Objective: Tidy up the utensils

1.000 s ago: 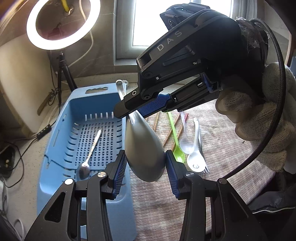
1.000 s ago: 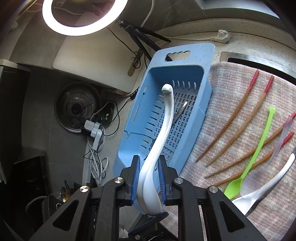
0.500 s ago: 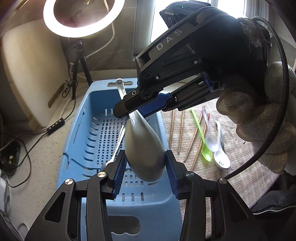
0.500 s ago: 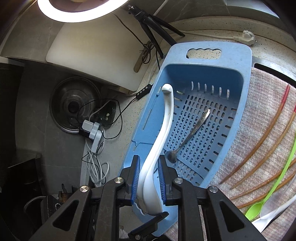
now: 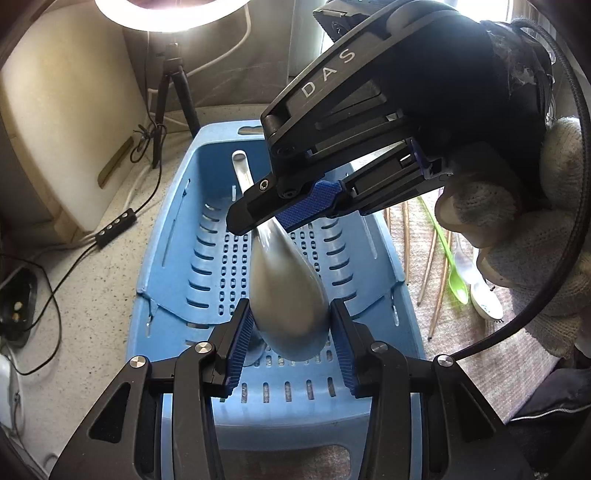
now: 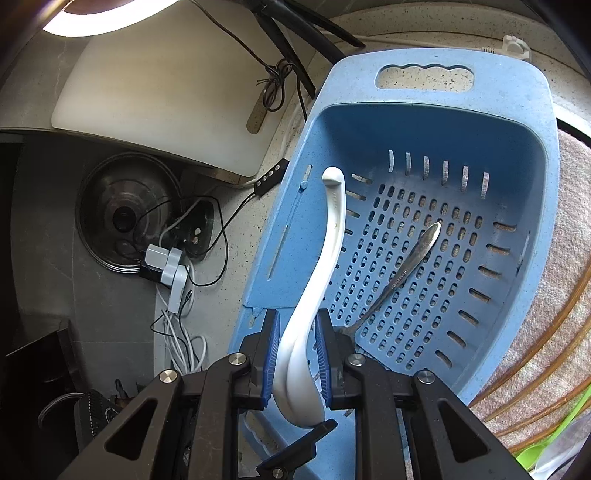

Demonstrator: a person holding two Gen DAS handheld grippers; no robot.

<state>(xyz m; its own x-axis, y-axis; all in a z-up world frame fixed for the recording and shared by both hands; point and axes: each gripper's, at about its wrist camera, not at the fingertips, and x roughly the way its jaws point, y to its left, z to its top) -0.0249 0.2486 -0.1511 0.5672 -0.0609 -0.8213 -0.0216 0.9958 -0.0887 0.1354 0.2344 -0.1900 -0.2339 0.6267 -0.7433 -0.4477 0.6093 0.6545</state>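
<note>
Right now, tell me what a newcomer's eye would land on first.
The white spoon, held over the blue basket by both claws: the left claw clamps its bowl, the right claw grips it sideways. A metal spoon lies inside the basket, and a ring light glares above.

Ring light (image 5: 173, 14), cutting board (image 6: 159, 99), pot lid (image 6: 125, 214)

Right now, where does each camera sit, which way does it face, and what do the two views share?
Left wrist: on the left gripper, looking down into the blue basket; its pads clamp the white spoon by the bowl; the right gripper and gloved hand show above.
Right wrist: on the right gripper, angled down over the basket; its pads clamp the same spoon's handle.
Shared: basket, white spoon, metal spoon inside.
</note>
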